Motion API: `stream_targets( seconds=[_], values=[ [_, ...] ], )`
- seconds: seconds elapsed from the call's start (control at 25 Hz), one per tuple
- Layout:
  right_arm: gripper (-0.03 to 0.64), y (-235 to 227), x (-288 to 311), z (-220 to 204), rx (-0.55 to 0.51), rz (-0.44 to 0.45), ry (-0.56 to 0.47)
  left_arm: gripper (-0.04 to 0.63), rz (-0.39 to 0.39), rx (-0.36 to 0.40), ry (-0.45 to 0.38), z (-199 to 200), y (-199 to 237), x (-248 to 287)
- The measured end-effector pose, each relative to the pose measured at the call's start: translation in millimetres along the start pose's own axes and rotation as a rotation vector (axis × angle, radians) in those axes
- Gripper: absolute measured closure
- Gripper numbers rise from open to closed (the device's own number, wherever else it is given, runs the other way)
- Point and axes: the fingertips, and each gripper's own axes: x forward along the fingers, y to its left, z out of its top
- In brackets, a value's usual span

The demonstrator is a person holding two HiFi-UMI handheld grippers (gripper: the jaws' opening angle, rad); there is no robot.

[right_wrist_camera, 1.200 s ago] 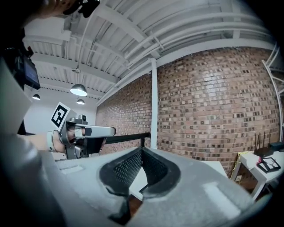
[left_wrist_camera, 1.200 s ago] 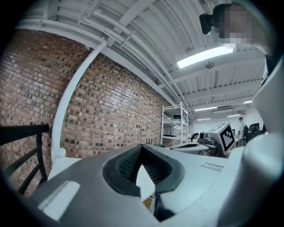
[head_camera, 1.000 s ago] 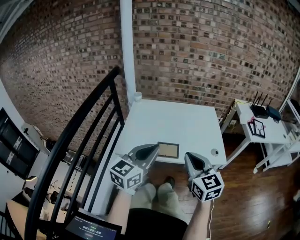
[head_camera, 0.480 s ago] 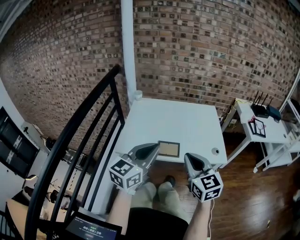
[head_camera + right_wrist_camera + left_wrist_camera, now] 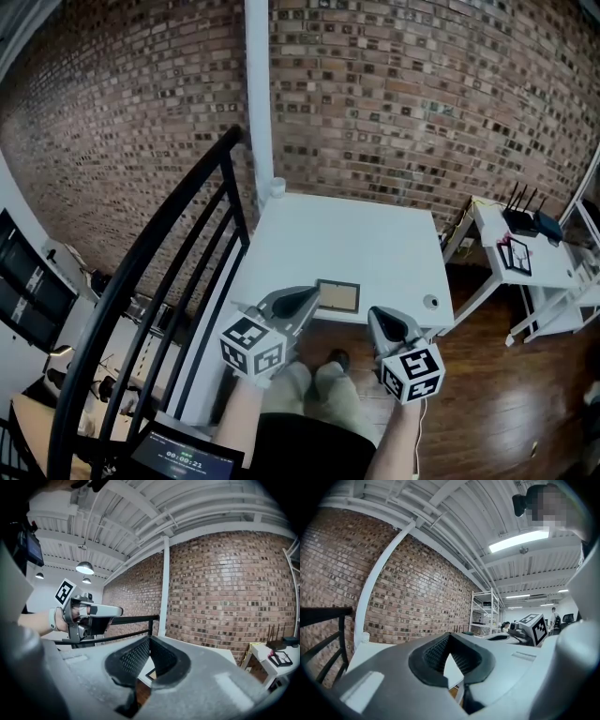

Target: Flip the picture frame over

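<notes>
1 white table is seen against the brick wall, and the picture frame lies flat on it, close to the near edge. Its dark border surrounds a tan panel. Whether that panel is the front or the backing cannot be told, so the scene fits a frame already turned as well as 1 waiting to be turned.

The frame's long axis runs left to right, along the table's near edge. The left gripper is held level with its tip just beside the frame's left short end. The right gripper is held off the frame's right near corner, slightly further away, so the left is judged the nearer of the 2. Both pairs of jaws are pressed together and nothing is held between them.
</notes>
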Motion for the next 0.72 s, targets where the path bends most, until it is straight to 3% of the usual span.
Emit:
stream_targets(
  seconds=[0.72],
  values=[
    [0.626,4.9,3.6,-5.3,-0.021,0.008,0.023,0.580,0.000,-0.008,0.020,-5.6,0.5,1.1]
  ],
)
